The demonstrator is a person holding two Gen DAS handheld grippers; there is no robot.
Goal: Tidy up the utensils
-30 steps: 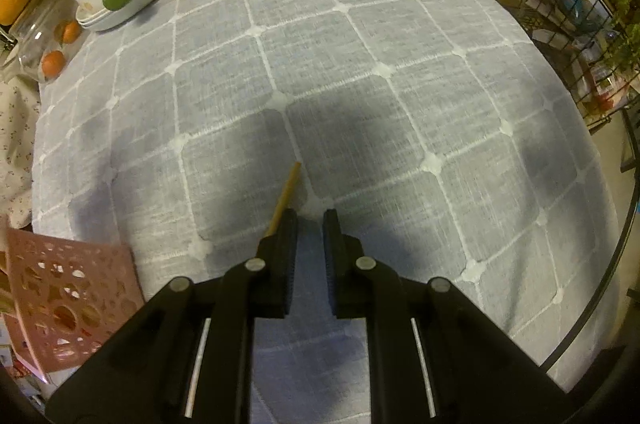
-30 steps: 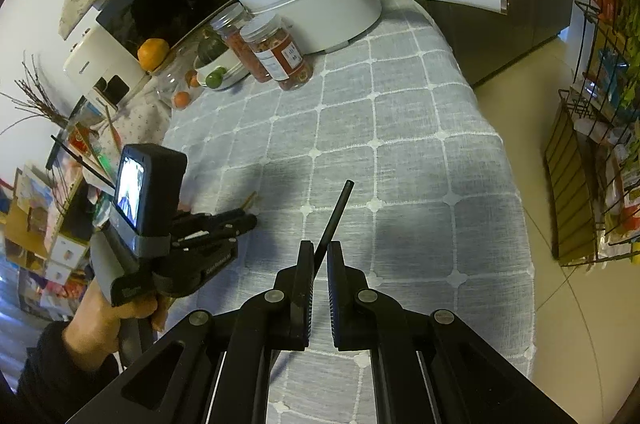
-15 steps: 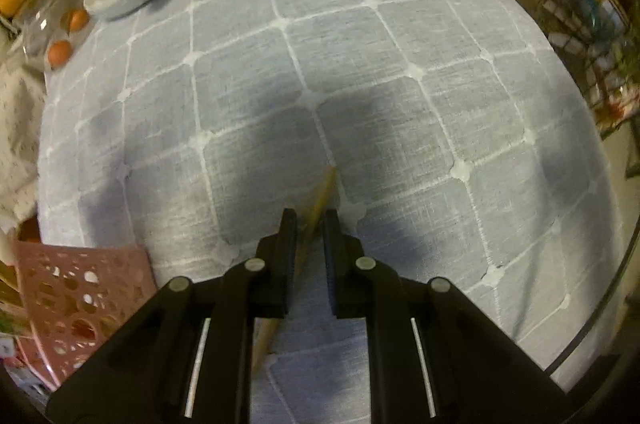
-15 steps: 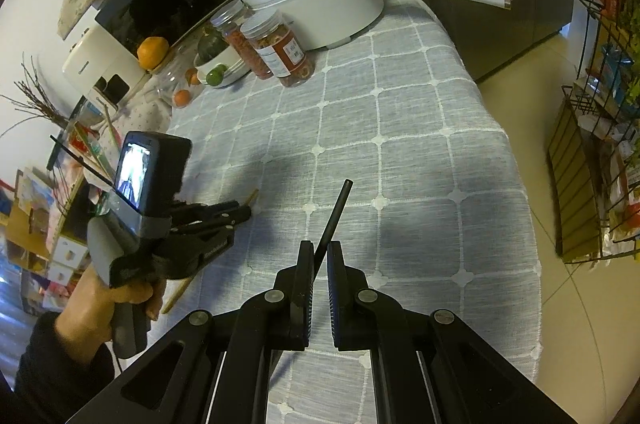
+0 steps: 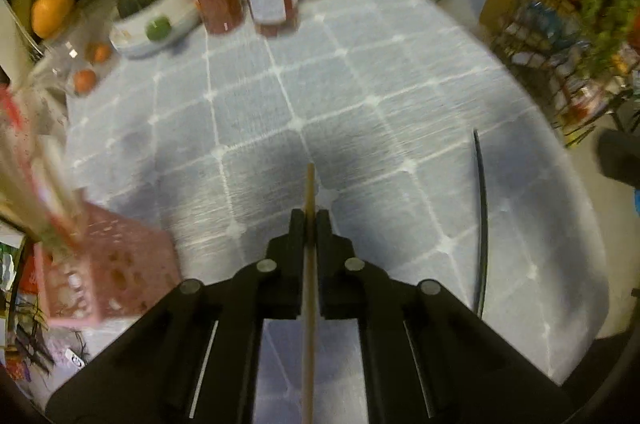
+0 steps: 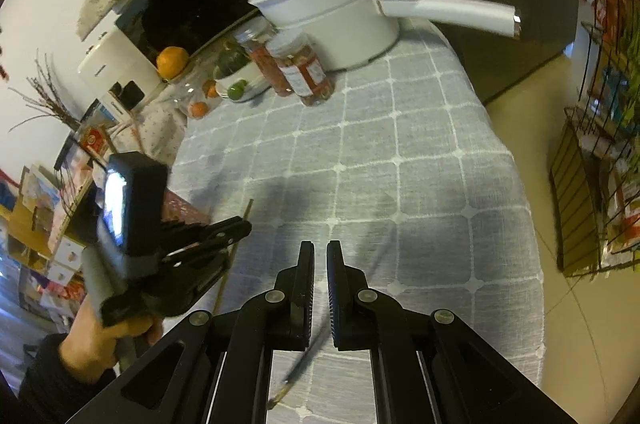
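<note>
My left gripper (image 5: 310, 216) is closing its jaws on a light wooden chopstick (image 5: 309, 184), which runs straight through them and pokes out ahead, raised above the grey checked tablecloth (image 5: 360, 96). The right wrist view shows the left gripper (image 6: 240, 228), held by a hand, with the wooden chopstick (image 6: 249, 205) sticking out of it. My right gripper (image 6: 320, 250) is shut with only cloth showing in the slit. A black chopstick (image 6: 304, 364) shows blurred low under it. In the left wrist view the black chopstick (image 5: 482, 224) lies to the right.
A pink perforated basket (image 5: 120, 264) holding several sticks stands at the table's left edge. At the far end are a white pot (image 6: 332, 20), two red-filled jars (image 5: 272, 0) and a dish of fruit (image 5: 152, 24). A wire rack (image 6: 600, 144) stands on the floor to the right.
The left gripper closed on the wooden chopstick and rose with it off the cloth. The black chopstick no longer sticks up out of the right jaws and now shows low beneath them.
</note>
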